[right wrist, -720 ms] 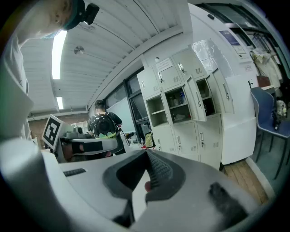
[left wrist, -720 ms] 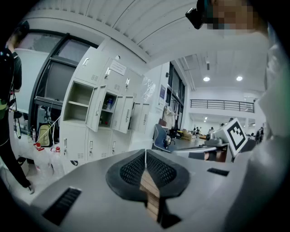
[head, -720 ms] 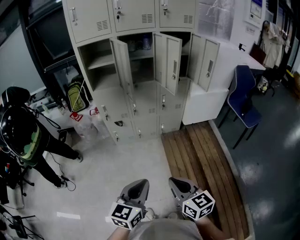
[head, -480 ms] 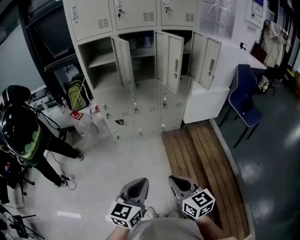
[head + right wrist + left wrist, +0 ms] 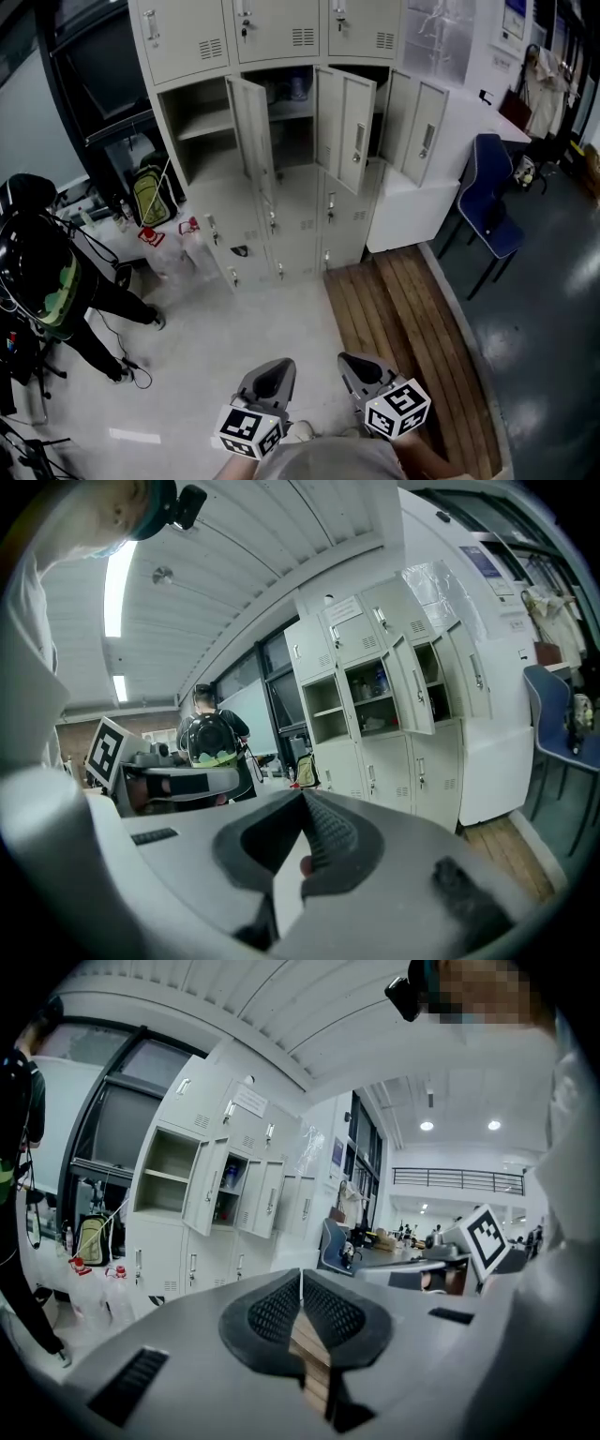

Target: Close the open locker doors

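Drifting only slightly rightward in the head view since a moment ago, the three open locker doors [image 5: 352, 127] stand swung out along the middle row, well across the floor [image 5: 244, 319]. The left hand-held gripper [image 5: 274, 375] and right hand-held gripper [image 5: 364, 370] hang low, jaws pressed together on nothing. This looks like the approach; next comes walking up and pushing one door flat.

Top locker row [image 5: 272, 33]: cropped by the head view's upper edge. Middle open compartment [image 5: 286, 117]: bluish item on its shelf, too small to name. Right open compartment [image 5: 380, 80]: interior mostly hidden behind swung-out doors [image 5: 361, 112]. Person [image 5: 42, 272] at left: partly cut by frame edge. Left claw [image 5: 278, 366] and right claw [image 5: 352, 361]: rear ends lost under the wearer's grey clothing at bottom edge.
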The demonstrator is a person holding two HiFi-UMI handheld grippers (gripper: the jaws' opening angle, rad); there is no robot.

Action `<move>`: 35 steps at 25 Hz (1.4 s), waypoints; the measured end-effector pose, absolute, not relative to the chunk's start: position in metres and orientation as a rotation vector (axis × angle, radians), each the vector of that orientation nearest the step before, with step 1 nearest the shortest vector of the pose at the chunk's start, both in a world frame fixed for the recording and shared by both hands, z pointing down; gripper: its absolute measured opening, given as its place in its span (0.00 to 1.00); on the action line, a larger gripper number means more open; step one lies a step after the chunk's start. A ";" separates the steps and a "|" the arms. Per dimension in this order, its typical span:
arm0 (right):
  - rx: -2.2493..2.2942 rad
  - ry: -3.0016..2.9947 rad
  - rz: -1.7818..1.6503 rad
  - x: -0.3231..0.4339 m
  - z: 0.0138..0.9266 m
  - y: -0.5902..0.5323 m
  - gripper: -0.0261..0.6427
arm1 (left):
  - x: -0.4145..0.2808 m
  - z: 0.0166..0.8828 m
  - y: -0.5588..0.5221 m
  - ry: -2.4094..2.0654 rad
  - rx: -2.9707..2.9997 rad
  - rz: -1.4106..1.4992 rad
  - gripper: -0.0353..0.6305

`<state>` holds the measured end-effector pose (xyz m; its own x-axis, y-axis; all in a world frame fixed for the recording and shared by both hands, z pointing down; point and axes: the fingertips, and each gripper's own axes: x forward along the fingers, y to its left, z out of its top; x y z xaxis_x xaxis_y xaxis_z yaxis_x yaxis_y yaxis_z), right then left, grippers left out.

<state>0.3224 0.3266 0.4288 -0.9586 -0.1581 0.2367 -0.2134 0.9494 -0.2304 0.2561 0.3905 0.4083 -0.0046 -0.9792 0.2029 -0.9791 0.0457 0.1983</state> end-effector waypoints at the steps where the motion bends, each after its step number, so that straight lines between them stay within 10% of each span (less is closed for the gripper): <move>1: 0.283 -2.896 0.395 0.319 0.427 0.327 0.08 | 0.252 0.408 0.391 -2.042 1.997 -0.002 0.09; 35: 0.154 -2.942 0.432 0.155 0.444 0.233 0.08 | 0.098 0.417 0.307 -2.143 1.920 -0.048 0.09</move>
<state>0.1551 0.2327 0.4441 -0.9812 -0.0777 0.1764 -0.1251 0.9529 -0.2762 0.0978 0.3066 0.4170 -0.0905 -0.9808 0.1729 -0.9721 0.1247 0.1985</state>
